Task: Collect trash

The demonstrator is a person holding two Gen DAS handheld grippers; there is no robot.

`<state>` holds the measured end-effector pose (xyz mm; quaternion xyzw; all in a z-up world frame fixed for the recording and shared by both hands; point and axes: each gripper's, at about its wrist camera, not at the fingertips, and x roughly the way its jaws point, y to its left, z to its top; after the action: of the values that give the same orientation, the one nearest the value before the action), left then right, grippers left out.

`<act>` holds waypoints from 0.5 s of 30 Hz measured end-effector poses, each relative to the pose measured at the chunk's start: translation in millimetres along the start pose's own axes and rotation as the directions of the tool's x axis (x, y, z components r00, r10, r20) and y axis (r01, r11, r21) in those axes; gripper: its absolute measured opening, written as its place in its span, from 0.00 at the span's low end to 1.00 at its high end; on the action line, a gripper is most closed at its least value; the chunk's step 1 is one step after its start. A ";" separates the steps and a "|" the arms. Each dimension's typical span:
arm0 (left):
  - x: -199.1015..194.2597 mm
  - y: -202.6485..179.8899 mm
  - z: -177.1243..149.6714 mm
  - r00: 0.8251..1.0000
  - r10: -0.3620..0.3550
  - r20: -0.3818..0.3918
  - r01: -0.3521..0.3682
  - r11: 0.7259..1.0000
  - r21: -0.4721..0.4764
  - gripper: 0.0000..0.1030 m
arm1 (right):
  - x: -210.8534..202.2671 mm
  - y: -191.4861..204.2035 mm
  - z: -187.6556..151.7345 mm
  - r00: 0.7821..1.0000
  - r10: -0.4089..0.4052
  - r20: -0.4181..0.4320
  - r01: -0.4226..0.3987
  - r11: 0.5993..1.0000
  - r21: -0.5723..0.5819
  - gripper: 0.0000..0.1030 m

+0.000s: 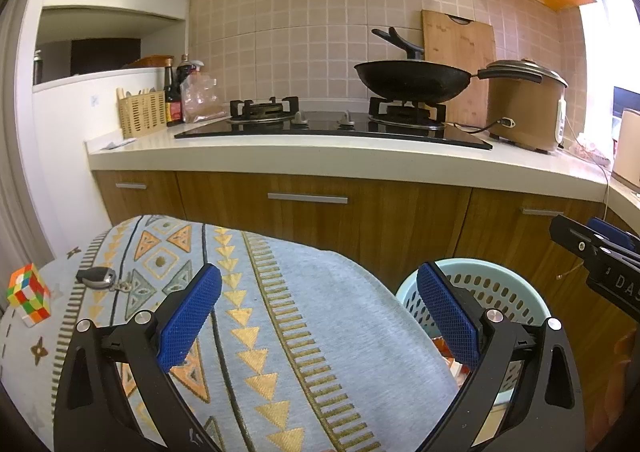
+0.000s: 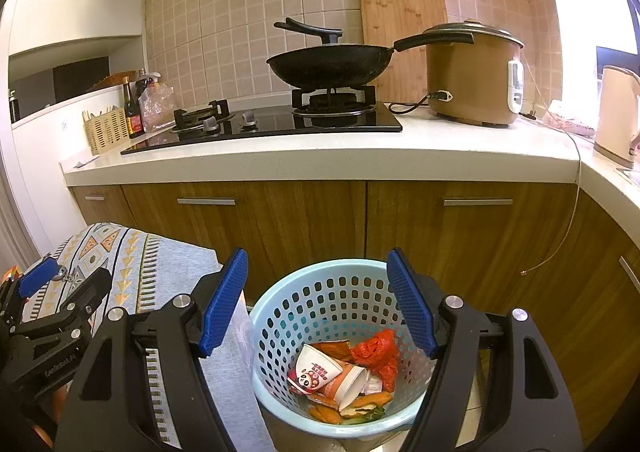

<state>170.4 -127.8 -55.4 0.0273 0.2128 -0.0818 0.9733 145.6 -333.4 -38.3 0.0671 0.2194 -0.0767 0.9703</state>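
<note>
left tool (image 1: 318,310): blue pads spread wide apart, holding nothing, hanging above a patterned cloth (image 1: 280,316) that covers a low table.
right tool (image 2: 318,302): blue pads also wide apart, holding nothing, hanging over a pale blue basket (image 2: 280,316).
trash: a paper cup (image 2: 332,376), a red plastic bag (image 2: 376,354), wrappers and orange scraps lie at the bottom of the basket.
basket: stands on the floor just beside the cloth-covered table, in front of wooden cabinets.
only in the left view: a colour cube (image 1: 29,294) and a car key (image 1: 98,278) lying on the cloth, well apart from the basket.
only in the right view: the inside of the basket; the left view shows just its rim.
bench (image 2: 320,155): carries a gas hob with a black wok (image 2: 330,65), and a brown rice cooker (image 2: 474,75) to its right.
</note>
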 end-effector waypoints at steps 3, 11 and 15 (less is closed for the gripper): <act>-0.8 -0.7 -0.1 1.000 0.002 0.002 -0.002 1.000 0.002 0.92 | -1.2 -0.1 -0.8 1.000 -0.002 0.001 0.002 1.000 0.001 0.66; -7.7 -4.0 4.1 1.000 -0.007 0.025 0.007 1.000 0.007 0.93 | -6.7 -1.7 0.9 1.000 0.006 0.006 -0.006 1.000 0.019 0.66; -12.5 -3.4 8.5 1.000 -0.006 0.015 0.006 1.000 -0.005 0.93 | -10.9 -0.5 4.0 1.000 -0.019 0.002 0.019 1.000 0.019 0.66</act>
<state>162.1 -130.0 -42.4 0.0235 0.2058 -0.0844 0.9747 137.4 -333.3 -29.9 0.0740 0.2185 -0.0879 0.9691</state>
